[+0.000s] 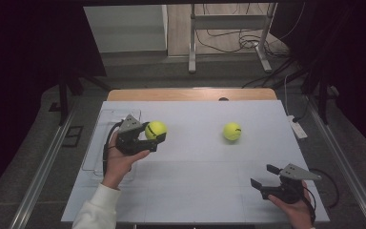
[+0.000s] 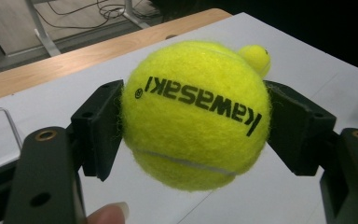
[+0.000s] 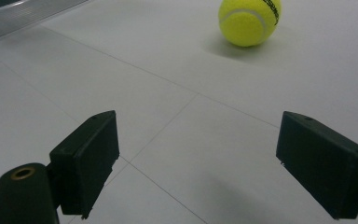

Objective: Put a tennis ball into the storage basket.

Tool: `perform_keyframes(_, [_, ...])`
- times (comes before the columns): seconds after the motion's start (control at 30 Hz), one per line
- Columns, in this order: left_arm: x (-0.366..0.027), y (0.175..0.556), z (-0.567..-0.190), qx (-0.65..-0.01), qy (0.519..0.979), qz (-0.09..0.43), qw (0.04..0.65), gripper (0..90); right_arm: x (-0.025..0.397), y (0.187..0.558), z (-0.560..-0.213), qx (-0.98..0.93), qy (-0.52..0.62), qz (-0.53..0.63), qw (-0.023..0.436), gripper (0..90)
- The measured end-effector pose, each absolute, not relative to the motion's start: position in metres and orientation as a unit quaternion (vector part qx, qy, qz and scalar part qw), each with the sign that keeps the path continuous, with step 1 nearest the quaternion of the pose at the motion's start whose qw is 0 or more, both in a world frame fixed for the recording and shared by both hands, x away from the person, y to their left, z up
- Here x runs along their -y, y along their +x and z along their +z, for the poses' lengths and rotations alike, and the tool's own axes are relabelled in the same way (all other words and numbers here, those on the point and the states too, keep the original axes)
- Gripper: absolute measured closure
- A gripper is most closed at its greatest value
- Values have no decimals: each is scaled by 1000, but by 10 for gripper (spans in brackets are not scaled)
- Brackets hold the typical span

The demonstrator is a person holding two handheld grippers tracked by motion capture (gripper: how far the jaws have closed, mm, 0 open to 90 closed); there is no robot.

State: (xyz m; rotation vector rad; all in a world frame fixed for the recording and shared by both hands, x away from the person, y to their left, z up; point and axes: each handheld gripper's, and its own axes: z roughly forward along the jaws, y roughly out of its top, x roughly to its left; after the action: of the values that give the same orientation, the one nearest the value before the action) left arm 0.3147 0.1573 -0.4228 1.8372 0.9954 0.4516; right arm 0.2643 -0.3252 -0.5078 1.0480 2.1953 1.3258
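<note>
Over the white table (image 1: pixel 195 191), seen from the high view, the left claw (image 1: pixel 155 133) sits at about nine o'clock, pinching a yellow tennis ball (image 1: pixel 155 129) and holding it just beside a clear plastic tray (image 1: pixel 95 143) at the table's left edge. A second tennis ball (image 1: pixel 232 131) rests on the table at about two o'clock, well apart from the first. The right claw (image 1: pixel 263 176) hovers at about five o'clock, spread wide with nothing between its jaws.

From the left gripper view, the held tennis ball (image 2: pixel 196 114) is squeezed across its middle, one jaw at nine o'clock and the other at three, the black "kawasaki" lettering upside down. The grip looks centred, so the ball should not squirt out if the pressure holds; I would carry it level and let go only once it is low over the tray, since a ball dropped from height will bounce. A corner of the tray (image 2: pixel 0 135) shows at nine o'clock, and the second ball (image 2: pixel 256 57) peeks out at one o'clock.

From the right gripper view, the spread jaws frame bare table (image 3: pixel 168 93), with the free ball (image 3: pixel 249 21) at one o'clock, ahead of them and untouched. To take it well, that claw should probably swing toward one o'clock and straddle the ball's widest part before closing.
</note>
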Motion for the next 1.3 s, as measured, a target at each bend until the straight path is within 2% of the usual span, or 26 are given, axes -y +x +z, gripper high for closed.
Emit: perform_keyframes(1.3, [-191, 323, -427, -454, 726, 225, 465, 269, 326, 264, -508, -778, 373, 470, 185, 133])
